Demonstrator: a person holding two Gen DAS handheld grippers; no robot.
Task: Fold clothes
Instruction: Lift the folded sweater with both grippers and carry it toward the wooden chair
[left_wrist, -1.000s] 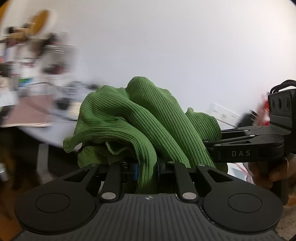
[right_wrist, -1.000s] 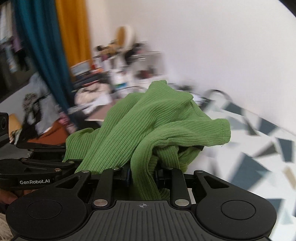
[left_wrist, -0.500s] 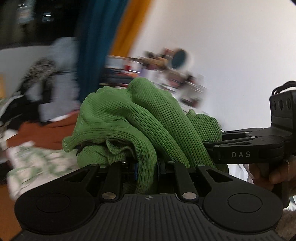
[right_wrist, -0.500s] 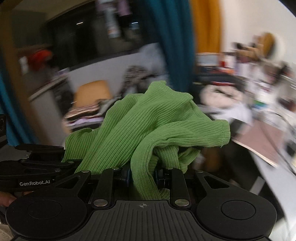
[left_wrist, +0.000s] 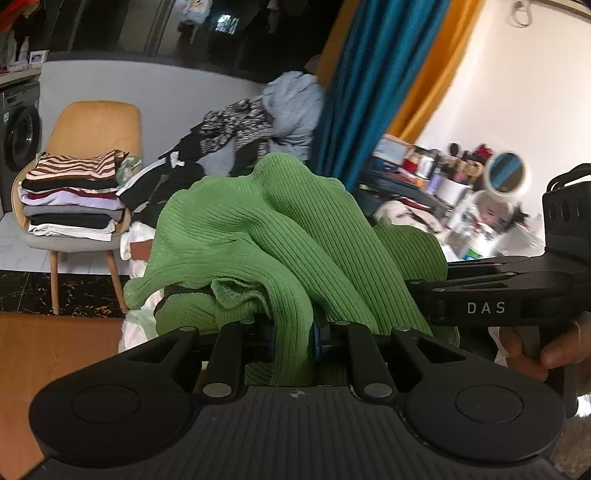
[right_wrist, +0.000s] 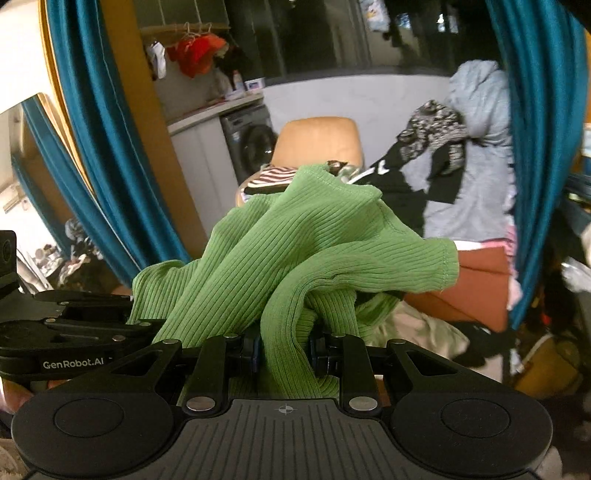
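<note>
Both grippers, left (left_wrist: 291, 332) and right (right_wrist: 284, 345), pinched one bunched green ribbed garment (left_wrist: 280, 240) (held in the air), with folded clothes (left_wrist: 72, 195) stacked on a chair (left_wrist: 96, 122) beyond.

Sweater (left_wrist: 266, 236) bunched between both tools, stack of folded clothes (left_wrist: 70, 195) on chair (left_wrist: 96, 125) behind-left
</note>
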